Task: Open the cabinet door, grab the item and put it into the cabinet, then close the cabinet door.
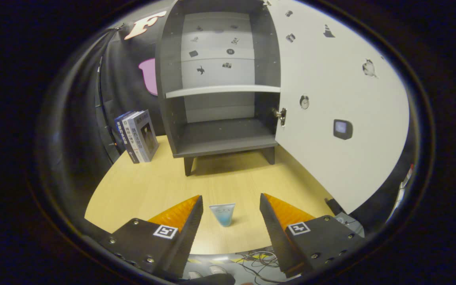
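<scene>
Gripper (231, 206) spread wide, empty, straddling small tube (223, 214) upright near table's (141, 190) front edge, aligned for pickup; cabinet door (331, 118) open.

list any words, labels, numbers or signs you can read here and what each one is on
No text here can be read for sure.
Tube between the open fingers of the gripper: faint print, too small to read.
Books left of the cabinet: spine and cover lettering, too blurred to read.
Cabinet door, swung open: small picture stickers, no words.
Gripper: square coded markers, patterns and not words.
</scene>
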Demonstrator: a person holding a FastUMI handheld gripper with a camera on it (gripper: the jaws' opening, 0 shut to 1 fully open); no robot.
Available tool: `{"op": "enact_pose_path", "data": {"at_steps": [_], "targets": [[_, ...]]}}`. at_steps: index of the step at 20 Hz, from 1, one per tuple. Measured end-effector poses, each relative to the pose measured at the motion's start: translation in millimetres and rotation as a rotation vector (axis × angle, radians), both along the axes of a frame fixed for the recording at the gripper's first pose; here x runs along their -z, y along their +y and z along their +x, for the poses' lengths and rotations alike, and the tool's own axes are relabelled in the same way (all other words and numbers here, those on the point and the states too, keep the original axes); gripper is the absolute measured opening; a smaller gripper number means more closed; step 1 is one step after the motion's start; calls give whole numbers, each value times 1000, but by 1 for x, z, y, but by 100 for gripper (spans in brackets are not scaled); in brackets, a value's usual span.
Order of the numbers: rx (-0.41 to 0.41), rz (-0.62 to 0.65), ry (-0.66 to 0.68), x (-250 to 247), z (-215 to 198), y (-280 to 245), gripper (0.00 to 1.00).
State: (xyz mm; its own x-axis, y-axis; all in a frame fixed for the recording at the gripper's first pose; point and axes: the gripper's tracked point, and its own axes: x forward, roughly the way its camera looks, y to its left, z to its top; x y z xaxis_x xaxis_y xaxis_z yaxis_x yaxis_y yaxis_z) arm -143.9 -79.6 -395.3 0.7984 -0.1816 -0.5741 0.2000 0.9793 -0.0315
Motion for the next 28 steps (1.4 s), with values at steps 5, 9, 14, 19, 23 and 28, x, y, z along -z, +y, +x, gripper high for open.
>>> {"op": "enact_pose_path", "data": {"at_steps": [5,9,14,19,23,28], "targets": [[-61,-6,76,51,23,13,86],[-82,-26,142,82,34,10,86],[-99,-68,214,108,37,0,72],[-110,-80,225,110,39,-1,54],[-148,-73,240,108,36,4,54],[-170,-68,210,84,42,10,54]]}}
